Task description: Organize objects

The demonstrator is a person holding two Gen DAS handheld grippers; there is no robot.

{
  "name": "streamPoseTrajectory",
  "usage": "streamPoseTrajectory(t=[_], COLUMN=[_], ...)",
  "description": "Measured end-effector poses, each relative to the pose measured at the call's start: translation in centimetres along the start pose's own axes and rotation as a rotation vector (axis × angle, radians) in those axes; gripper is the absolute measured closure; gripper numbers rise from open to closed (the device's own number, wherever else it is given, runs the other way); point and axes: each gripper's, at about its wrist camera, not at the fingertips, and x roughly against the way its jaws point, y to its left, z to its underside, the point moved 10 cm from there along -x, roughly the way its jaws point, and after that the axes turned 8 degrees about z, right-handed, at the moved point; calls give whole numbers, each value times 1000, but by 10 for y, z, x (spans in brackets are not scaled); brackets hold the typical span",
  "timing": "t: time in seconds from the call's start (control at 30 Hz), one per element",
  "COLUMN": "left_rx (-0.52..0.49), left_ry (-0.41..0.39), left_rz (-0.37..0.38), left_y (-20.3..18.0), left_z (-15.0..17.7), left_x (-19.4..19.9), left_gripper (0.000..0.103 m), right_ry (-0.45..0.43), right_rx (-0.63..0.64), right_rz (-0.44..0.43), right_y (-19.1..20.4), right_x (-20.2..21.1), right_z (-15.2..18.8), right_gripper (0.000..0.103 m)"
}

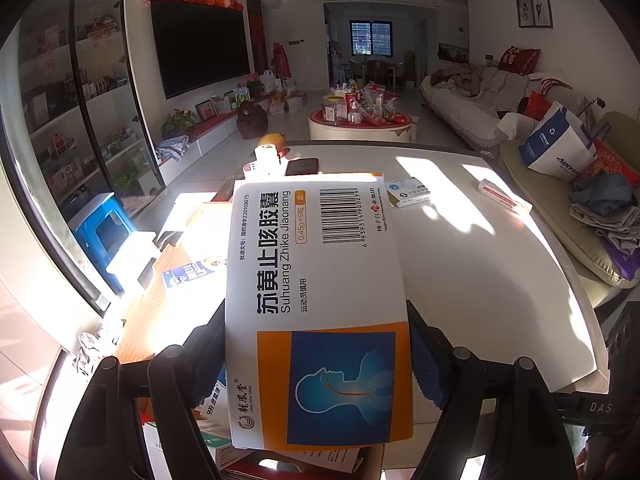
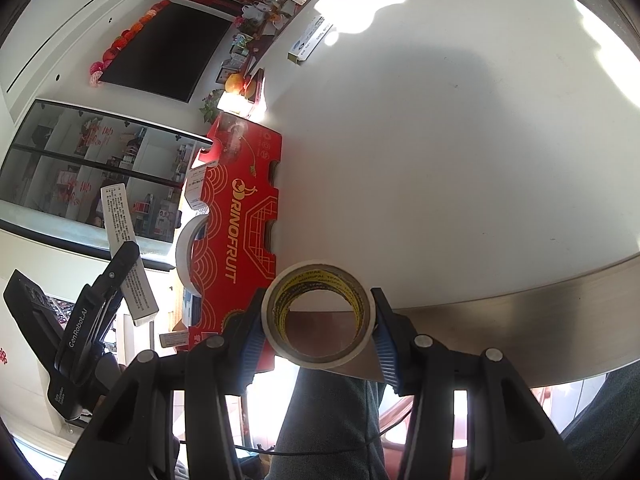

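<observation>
Sunlight falls in bright patches across the white counter (image 1: pixel 460 280). The left gripper (image 1: pixel 316 344) is closed on a medicine box (image 1: pixel 316 304), one finger on each long side. The box is white and orange, with a blue picture of a head and a barcode. It is held up above the counter, flat side facing the camera.

Farther back on the counter lie a small blue and white box (image 1: pixel 408 192) and a thin white and red box (image 1: pixel 504 197), well apart from each other. A dark phone (image 1: pixel 302 166) lies near the far edge. On the left side there are more boxes in a pile, and one blue one (image 1: pixel 188 274) pokes out.

The right gripper (image 2: pixel 320 320) is closed on a tape roll (image 2: pixel 320 316). The blue pads (image 2: pixel 386 340) press on both sides of the roll. The roll stands on its edge, so you can see through the hole. It is held out past the near edge of the counter (image 2: pixel 440 160), over the person's leg.

Just left of the roll, a red fruit box (image 2: pixel 236 232) lies on the counter. Another white tape roll (image 2: pixel 186 252) sits at its left edge. In this view the left gripper (image 2: pixel 132 280) is off to the left with its box.
</observation>
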Motion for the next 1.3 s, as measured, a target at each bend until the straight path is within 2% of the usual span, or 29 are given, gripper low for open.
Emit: streamPoseTrajectory(t=[1.3], left_rx=[21], left_ry=[15], left_rz=[-4], left_y=[4], left_z=[5], left_x=[-7], left_gripper=[20], right_ry=[11], right_rx=[-12], right_rz=[0], right_y=[-2], right_x=[-3], right_z=[5], right_gripper=[55])
